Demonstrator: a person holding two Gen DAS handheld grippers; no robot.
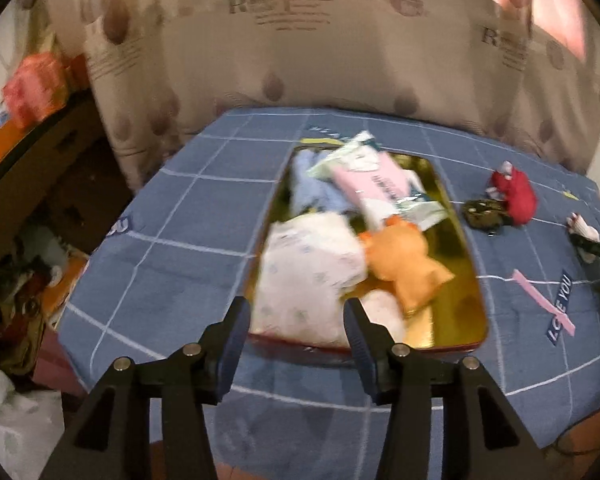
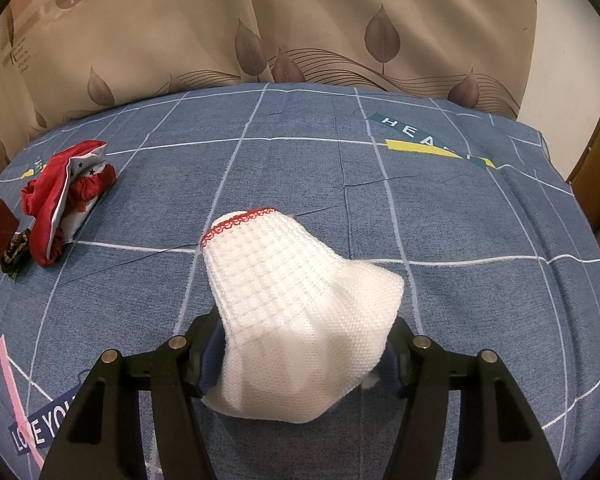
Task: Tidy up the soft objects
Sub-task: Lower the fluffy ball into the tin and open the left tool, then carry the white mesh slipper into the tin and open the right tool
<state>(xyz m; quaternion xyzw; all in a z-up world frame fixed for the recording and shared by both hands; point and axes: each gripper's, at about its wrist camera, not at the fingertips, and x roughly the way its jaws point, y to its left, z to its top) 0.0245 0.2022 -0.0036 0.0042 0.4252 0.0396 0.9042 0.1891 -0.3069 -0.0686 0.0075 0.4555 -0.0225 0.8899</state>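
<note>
- Only the left wrist view shows the gold tin (image 1: 456,280) ahead of the left gripper (image 1: 296,312), packed with soft items, including an orange toy (image 1: 404,264).
- Left gripper's jaws stand wide and bare.
- Only the right wrist view shows the right gripper (image 2: 300,344) clamping a white knitted sock (image 2: 300,300).
- Red cloth (image 2: 60,196) lies far left of it.

A beige leaf-printed curtain (image 2: 320,20) is hanging across the top of the frame. Pinkish light (image 1: 552,4) is glowing through it at upper right, while clutter (image 1: 24,272) is piling up at lower left.
</note>
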